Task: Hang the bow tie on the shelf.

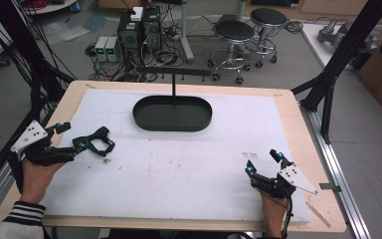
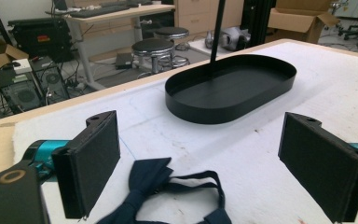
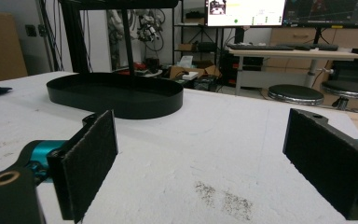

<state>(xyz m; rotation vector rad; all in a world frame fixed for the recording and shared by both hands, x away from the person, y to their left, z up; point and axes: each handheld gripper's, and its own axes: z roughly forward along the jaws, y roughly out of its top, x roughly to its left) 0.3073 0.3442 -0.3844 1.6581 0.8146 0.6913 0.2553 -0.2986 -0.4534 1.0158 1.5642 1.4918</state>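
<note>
Two hand-held grippers, both mine, rest over the white-padded table [image 1: 189, 164], and the work sits with the left hand-held gripper [image 1: 77, 137]: its jaws stand wide apart around the near end of a dark blue bow tie [image 2: 168, 191], which lies flat on the padding at the table's left side, its strap looped beside the bow. From the left gripper view the fabric lies low between the two black pads [image 2: 93, 163], nearer the left one, neither of them touching it. To take it cleanly, I judge I should drop the jaws until the pads meet the padding, centre them on the bow's knot rather than the thin strap, then close slowly so the cloth bunches instead of sliding out. My right hand-held gripper [image 1: 263, 162] waits near the right front edge, jaws also spread and holding nothing, well apart from the tie. Farther on, mid-table, stands the black oval tray [image 1: 144, 117] with its upright post [image 1: 173, 84] and crossbar, the likely place for the tie.
</note>
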